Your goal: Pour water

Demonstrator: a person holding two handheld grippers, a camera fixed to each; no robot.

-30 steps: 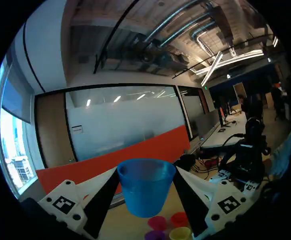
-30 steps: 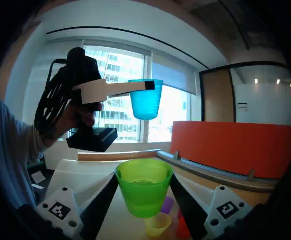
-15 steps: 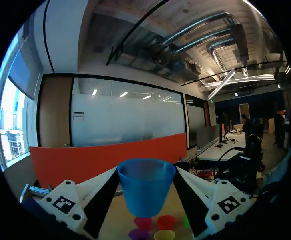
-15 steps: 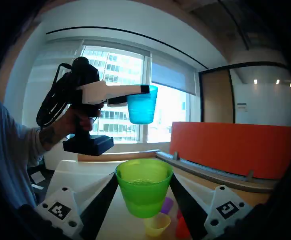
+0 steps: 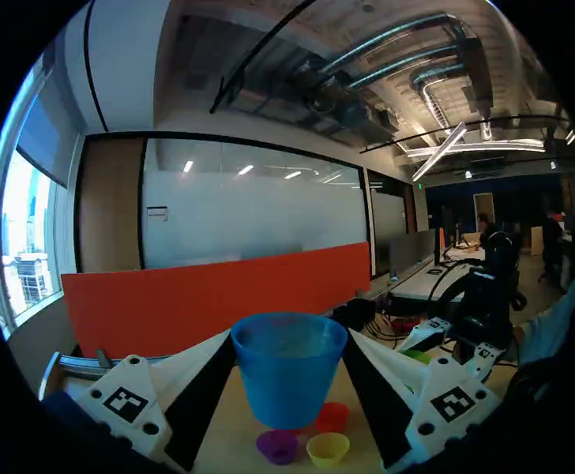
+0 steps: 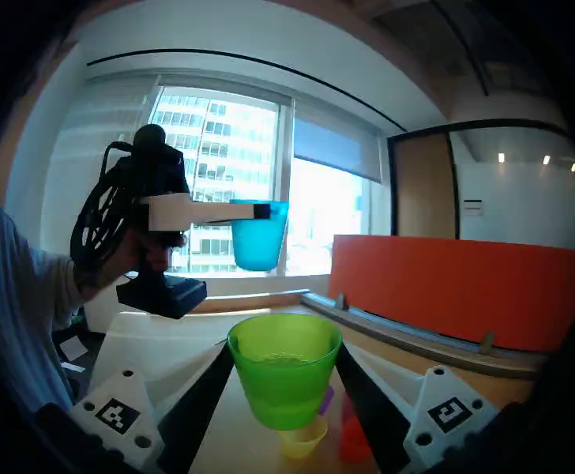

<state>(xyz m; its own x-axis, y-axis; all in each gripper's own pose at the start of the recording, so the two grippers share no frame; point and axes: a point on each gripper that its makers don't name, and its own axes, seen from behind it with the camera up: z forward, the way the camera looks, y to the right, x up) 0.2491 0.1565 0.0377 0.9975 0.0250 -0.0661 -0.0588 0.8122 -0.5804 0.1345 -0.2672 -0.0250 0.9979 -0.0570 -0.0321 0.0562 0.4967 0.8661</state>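
Observation:
My left gripper (image 5: pixel 289 359) is shut on a blue cup (image 5: pixel 288 366), held upright above the table. In the right gripper view that left gripper (image 6: pixel 244 212) with the blue cup (image 6: pixel 257 235) hangs at upper left, held by a hand (image 6: pixel 133 249). My right gripper (image 6: pixel 286 371) is shut on a green cup (image 6: pixel 285 369) that stands upright with some water in it. In the left gripper view the right gripper (image 5: pixel 453 341) shows at right with a green sliver (image 5: pixel 415 355) of its cup.
Small cups lie on the table (image 5: pixel 232 442) below: purple (image 5: pixel 276 445), yellow (image 5: pixel 327 448) and orange (image 5: pixel 333 415) ones. An orange partition (image 6: pixel 469 288) runs along the table's far edge. Windows (image 6: pixel 216 205) are behind the blue cup. A sleeve (image 6: pixel 15 316) fills the left side.
The left gripper with the blue cup has come down and levelled. The right gripper and green cup have stayed almost still.

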